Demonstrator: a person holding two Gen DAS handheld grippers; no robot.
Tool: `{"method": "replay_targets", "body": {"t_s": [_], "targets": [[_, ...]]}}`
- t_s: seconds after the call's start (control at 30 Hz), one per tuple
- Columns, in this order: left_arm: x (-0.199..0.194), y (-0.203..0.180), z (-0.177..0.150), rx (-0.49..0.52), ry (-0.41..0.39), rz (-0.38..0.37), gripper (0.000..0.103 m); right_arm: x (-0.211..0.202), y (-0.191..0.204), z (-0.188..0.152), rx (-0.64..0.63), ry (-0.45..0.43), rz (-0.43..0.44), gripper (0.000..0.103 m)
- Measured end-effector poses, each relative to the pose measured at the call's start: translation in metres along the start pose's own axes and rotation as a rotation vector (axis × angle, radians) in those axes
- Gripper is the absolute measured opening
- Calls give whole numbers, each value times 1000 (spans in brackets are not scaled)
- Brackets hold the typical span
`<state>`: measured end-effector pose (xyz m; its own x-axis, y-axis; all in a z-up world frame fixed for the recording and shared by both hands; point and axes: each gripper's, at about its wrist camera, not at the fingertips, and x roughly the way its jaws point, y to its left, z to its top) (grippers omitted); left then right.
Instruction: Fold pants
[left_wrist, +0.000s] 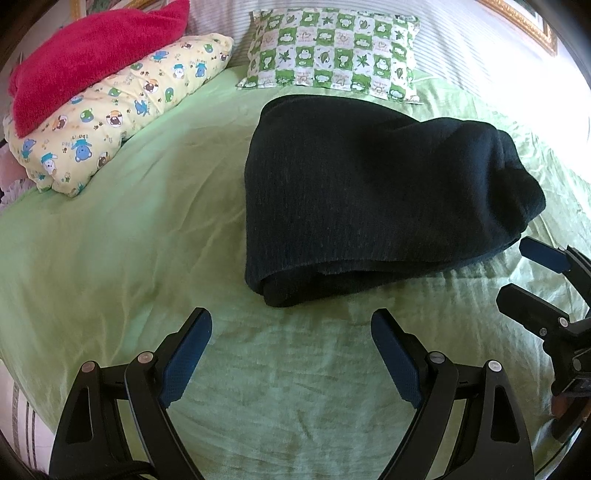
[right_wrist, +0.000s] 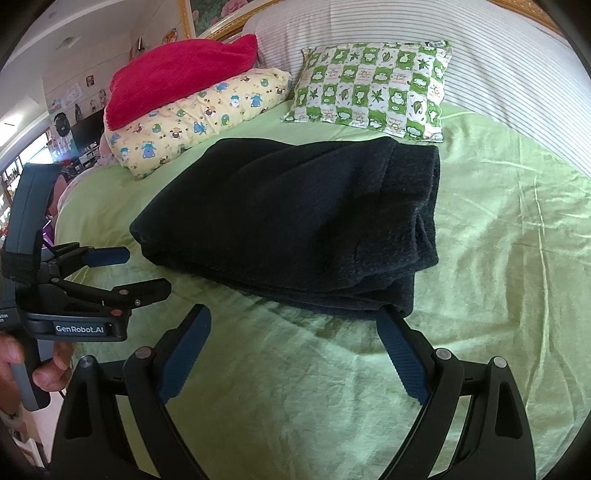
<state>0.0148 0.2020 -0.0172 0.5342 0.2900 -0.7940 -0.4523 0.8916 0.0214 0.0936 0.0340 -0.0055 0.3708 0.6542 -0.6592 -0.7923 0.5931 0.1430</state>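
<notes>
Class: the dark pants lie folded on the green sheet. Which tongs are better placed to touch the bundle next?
Right, probably. The right tongs are open, one fingertip beside the pants; the open left tongs sit farther back.

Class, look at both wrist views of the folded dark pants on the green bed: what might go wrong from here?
1. The right gripper is open, one finger near the pants; it might snag the bottom layer.
2. The stacked layers look bulky and could slump.
3. The left gripper, open nearby, could rumple the loose sheet.
</notes>
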Motion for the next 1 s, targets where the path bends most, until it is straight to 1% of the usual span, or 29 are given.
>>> {"method": "replay_targets", "body": {"t_s": [0.07,0.2,0.63,0.77,1.0], "targets": [[-2,1,2,-6,-7,-8,89,0,-1,1,3,-1,-4,91],[-12,3,4,-16,-62,-19,89,-5,-3,3,5,-12,-13,91],[-22,-5,21,-10,-73,-57,88,-18,-15,14,7,-39,-41,93],[-23,-10,20,11,-75,-45,88,-19,-17,16,18,-43,-33,93],[-24,-14,22,28,-75,-40,88,-16,-10,19,-8,-38,-22,93]]}}
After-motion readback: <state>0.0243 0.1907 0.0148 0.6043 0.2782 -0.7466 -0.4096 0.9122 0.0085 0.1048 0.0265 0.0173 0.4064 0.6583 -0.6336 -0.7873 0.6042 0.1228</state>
